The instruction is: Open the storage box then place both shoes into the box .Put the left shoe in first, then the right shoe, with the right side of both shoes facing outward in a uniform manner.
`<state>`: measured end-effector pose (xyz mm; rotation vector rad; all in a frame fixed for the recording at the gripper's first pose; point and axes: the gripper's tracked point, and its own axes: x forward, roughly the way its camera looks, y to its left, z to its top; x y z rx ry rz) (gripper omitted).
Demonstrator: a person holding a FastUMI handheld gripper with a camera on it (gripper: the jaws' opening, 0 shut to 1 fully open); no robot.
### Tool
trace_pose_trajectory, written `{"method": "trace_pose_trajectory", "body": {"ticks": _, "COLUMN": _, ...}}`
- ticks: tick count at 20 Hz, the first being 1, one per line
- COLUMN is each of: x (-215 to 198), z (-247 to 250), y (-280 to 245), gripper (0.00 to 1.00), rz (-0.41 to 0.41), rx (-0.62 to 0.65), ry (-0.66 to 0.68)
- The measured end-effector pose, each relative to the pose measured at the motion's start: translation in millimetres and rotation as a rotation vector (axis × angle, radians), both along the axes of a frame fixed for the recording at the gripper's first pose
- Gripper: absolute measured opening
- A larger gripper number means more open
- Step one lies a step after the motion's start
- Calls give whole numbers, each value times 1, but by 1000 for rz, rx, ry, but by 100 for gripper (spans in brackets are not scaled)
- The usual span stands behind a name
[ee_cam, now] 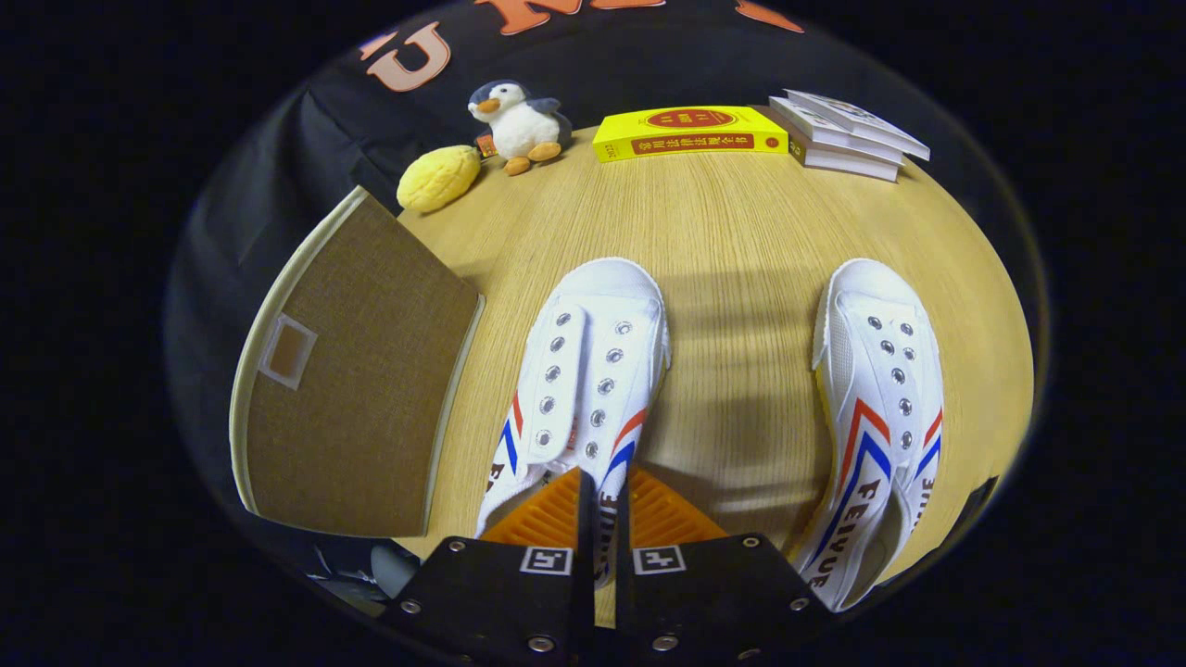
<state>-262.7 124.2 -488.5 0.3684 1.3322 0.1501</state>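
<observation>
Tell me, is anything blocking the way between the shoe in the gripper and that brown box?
Nothing visible lies between them. The gripper is shut on the left shoe, gripping its side wall near the heel. The storage box stands right beside that shoe, with only bare table between. The right shoe lies on the far side.

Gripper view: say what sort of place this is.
Probably a staged tabletop in a recording booth: wooden table, black cloth wall, and props like the plush penguin. The gripper grips the left shoe.
</observation>
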Motion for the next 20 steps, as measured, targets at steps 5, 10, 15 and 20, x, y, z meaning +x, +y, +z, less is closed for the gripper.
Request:
{"method": "trace_pose_trajectory", "body": {"ticks": 5, "x": 20, "z": 28, "y": 9, "gripper": 3, "rz": -84, "rx": 66, "ry": -24}}
{"method": "trace_pose_trajectory", "body": {"ticks": 10, "x": 64, "z": 90, "y": 20, "gripper": 3, "rz": -81, "rx": 107, "ry": -140}}
{"method": "trace_pose_trajectory", "body": {"ticks": 15, "x": 101, "z": 151, "y": 47, "gripper": 3, "rz": -43, "rx": 151, "ry": -240}}
{"method": "trace_pose_trajectory", "body": {"ticks": 20, "x": 115, "z": 190, "y": 89, "gripper": 3, "rz": 34, "rx": 190, "ry": -289}}
